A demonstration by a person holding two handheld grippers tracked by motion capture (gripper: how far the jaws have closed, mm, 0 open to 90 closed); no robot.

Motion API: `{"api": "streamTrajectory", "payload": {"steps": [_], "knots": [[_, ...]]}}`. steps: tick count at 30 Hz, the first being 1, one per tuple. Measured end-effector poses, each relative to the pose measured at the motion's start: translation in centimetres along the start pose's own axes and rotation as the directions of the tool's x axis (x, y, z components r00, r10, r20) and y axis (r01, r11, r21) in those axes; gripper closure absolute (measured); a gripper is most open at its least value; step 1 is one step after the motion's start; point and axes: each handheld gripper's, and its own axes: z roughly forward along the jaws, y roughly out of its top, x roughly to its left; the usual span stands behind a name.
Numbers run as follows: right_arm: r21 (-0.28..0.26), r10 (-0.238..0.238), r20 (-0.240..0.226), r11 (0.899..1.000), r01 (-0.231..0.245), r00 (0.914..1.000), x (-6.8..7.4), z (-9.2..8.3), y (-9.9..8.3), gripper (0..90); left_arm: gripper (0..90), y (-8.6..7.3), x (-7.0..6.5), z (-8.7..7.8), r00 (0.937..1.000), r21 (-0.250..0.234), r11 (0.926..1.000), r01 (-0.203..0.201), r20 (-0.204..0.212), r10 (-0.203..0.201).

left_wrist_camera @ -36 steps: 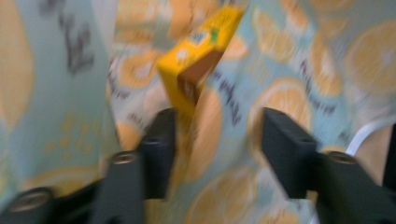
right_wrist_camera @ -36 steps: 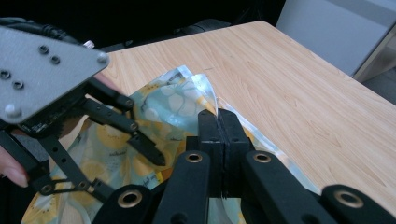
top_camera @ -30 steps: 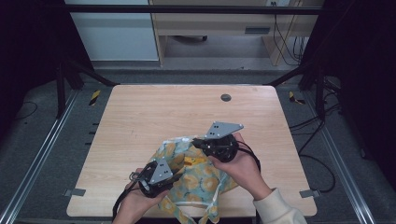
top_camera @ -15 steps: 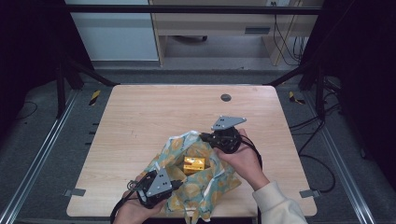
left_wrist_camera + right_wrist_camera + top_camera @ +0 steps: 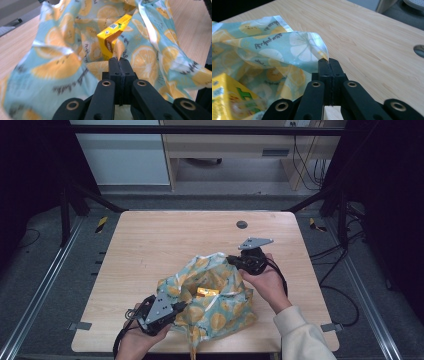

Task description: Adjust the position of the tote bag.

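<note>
Both grippers are on the lemon-print bag [image 5: 212,295] right now, and it sits on the wooden table [image 5: 165,245] at the near edge, well short of the round grey grommet [image 5: 242,224] set in the far side of the tabletop. The left gripper [image 5: 176,307] has its jaws pressed fully together on the bag's near rim, a pinch of printed cloth poking up between the black tips in the left gripper view [image 5: 119,61]. The right gripper [image 5: 234,261] is clamped tight too, on the bag's far rim, the side nearer the grommet, with a peak of fabric caught at its tips [image 5: 329,62]. Between the two grips the mouth of the bag gapes open, and inside it lies a yellow carton [image 5: 113,35], tilted, with cloth around it. The same carton shows as a bright yellow patch in the bag's mouth from above [image 5: 206,292].
</note>
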Motion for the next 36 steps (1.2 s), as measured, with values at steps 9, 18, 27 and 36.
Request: {"api": "streamTrajectory", "payload": {"steps": [9, 18, 27, 36], "knots": [[0.037, 0.044, 0.037, 0.998, -0.045, 0.9984, -1.9, -0.3, -2.3, 90.0, 90.0, -1.0, 0.2, -0.5, 0.9999, 0.033, 0.9994, -0.012, 0.011, 0.011], [0.062, 0.063, 0.047, 0.996, -0.066, 0.9969, -2.7, -0.7, -4.2, 90.0, 90.0, -2.4, 0.1, -0.1, 0.9968, 0.115, 0.9925, -0.042, 0.072, 0.034], [0.103, 0.081, 0.058, 0.991, -0.087, 0.9950, -3.2, -0.4, -6.4, 90.0, 90.0, -3.2, 0.0, 1.0, 0.9935, 0.196, 0.9771, -0.083, 0.093, 0.066], [0.134, 0.087, 0.057, 0.987, -0.094, 0.9946, -3.4, -0.4, -8.2, 90.0, 90.0, -3.9, 0.4, 1.5, 0.9935, 0.252, 0.9637, -0.087, 0.093, 0.066]]}}
